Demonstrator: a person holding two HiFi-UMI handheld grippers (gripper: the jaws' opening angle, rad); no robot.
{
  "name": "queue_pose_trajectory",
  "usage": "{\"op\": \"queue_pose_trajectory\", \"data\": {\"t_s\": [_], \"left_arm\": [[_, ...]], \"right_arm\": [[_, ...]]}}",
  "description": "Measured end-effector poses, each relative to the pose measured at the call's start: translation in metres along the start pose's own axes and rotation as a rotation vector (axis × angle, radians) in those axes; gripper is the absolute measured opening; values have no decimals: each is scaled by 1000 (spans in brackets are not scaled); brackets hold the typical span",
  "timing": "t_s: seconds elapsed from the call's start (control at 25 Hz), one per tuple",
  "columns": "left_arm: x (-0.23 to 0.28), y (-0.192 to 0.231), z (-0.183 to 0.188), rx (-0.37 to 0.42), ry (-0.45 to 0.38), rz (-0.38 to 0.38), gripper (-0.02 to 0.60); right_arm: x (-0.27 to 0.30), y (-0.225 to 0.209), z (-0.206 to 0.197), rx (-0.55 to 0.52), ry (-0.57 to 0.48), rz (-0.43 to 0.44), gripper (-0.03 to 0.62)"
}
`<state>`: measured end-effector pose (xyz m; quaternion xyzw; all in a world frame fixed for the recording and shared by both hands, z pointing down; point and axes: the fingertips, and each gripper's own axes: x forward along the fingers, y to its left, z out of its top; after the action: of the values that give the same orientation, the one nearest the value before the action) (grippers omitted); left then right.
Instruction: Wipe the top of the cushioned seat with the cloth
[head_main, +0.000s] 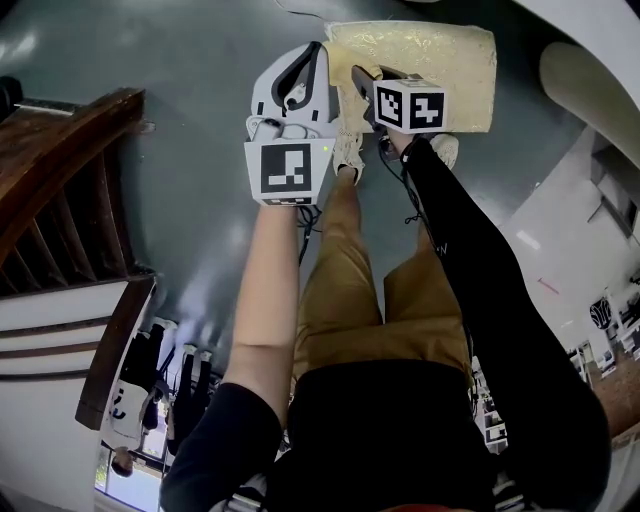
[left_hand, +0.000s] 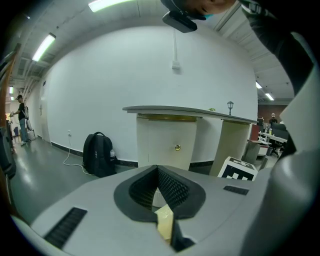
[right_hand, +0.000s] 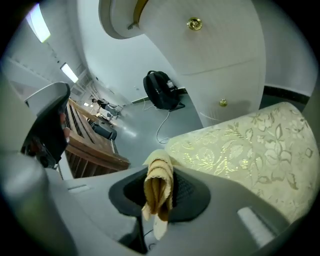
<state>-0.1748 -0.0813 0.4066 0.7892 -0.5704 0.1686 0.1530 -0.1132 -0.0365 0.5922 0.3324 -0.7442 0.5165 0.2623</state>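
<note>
Floor (head_main: 200, 150) grey and shiny, with wooden stair rail (head_main: 60, 200) on left. Gold flowery cushioned seat (head_main: 440, 50) up ahead. Right gripper (right_hand: 160, 195) pinching folded yellow cloth (right_hand: 158, 177), close by seat edge. Left gripper (left_hand: 161, 187) pressed together. Seen only from left gripper view: long counter top (left_hand: 190, 111), white wall (left_hand: 125, 70).

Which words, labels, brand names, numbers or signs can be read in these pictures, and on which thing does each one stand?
No readable text in any view.
Left gripper, left black-and-white marker cube: square code pattern only, no letters.
Right gripper, right black-and-white marker cube: the same, no letters.
Yellow cloth in the right gripper's jaws: no print.
Small black-and-white sign at the head view's right edge: too small to read.
</note>
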Motion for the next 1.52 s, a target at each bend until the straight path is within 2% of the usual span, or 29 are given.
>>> {"op": "queue_pose_trajectory", "data": {"t_s": [0.16, 0.44, 0.96, 1.16, 1.32, 1.52], "left_arm": [[4, -10, 0, -11, 1, -16, 7], [31, -66, 18, -13, -28, -78, 6], [72, -153, 40, 14, -18, -56, 7], [86, -178, 49, 31, -13, -44, 8], [88, -188, 50, 39, -1, -35, 8], [75, -174, 43, 32, 7, -32, 8]], "right_arm": [[-13, -32, 0, 20, 3, -70, 61], [-60, -108, 18, 41, -31, -149, 61], [-160, -265, 42, 96, -82, -279, 61], [-191, -311, 41, 86, -76, -370, 61], [-200, -319, 37, 95, -81, -347, 61], [-205, -280, 46, 38, -171, -252, 61]]}}
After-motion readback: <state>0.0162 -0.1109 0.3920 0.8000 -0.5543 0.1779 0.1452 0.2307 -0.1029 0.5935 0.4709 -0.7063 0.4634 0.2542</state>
